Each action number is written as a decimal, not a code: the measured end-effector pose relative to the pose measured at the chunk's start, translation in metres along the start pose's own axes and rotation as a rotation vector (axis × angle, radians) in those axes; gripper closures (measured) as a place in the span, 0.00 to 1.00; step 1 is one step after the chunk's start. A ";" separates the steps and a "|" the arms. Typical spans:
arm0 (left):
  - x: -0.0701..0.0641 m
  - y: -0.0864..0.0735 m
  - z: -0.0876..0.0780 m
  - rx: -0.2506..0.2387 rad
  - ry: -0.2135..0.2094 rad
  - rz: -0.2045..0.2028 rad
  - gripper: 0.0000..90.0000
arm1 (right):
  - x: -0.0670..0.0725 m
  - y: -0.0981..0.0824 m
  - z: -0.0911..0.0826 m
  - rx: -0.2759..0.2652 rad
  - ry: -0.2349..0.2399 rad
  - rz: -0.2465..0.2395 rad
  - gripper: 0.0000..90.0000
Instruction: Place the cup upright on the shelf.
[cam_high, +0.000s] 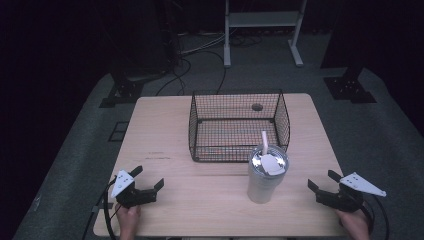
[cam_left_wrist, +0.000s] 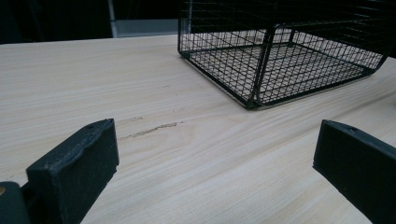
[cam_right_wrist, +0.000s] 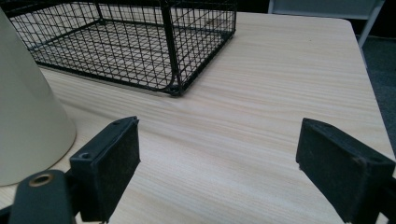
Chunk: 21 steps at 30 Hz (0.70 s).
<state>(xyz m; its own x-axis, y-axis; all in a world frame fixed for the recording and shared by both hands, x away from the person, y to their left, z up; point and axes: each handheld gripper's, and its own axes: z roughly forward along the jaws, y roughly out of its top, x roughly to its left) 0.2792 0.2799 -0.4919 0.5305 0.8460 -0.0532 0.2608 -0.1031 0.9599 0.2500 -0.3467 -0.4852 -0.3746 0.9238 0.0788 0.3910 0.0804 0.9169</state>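
Right gripper (cam_high: 323, 186) rests at the table's (cam_high: 150, 130) five o'clock corner, jaws spread wide and holding nothing, pointed at the cup (cam_high: 266, 176) near six o'clock, probably lined up for a grasp. Left gripper (cam_high: 148, 181) lies equally open and empty at seven o'clock. That cup is a smooth, pale, tapered tumbler with lid and straw (cam_high: 264, 143), standing just before the black wire basket (cam_high: 239, 126) at centre.

Left hand-held gripper (cam_high: 148, 178) and right hand-held gripper (cam_high: 318, 180), jaws apparently wide apart.
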 end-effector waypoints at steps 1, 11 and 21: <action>0.000 0.000 0.000 0.000 -0.001 0.001 0.00 | 0.000 0.000 0.000 -0.001 -0.001 -0.002 0.14; 0.000 0.000 -0.001 -0.008 -0.009 -0.001 0.00 | 0.014 0.007 0.000 -0.006 0.027 -0.042 0.14; 0.000 0.000 -0.001 -0.007 -0.009 0.001 0.00 | 0.026 0.015 -0.001 -0.012 0.081 -0.087 0.14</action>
<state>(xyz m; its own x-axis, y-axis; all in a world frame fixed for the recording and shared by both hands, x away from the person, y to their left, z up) 0.2781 0.2801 -0.4920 0.5377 0.8413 -0.0548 0.2549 -0.1002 0.9618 0.2455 -0.3215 -0.4693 -0.4741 0.8800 0.0294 0.3439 0.1543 0.9263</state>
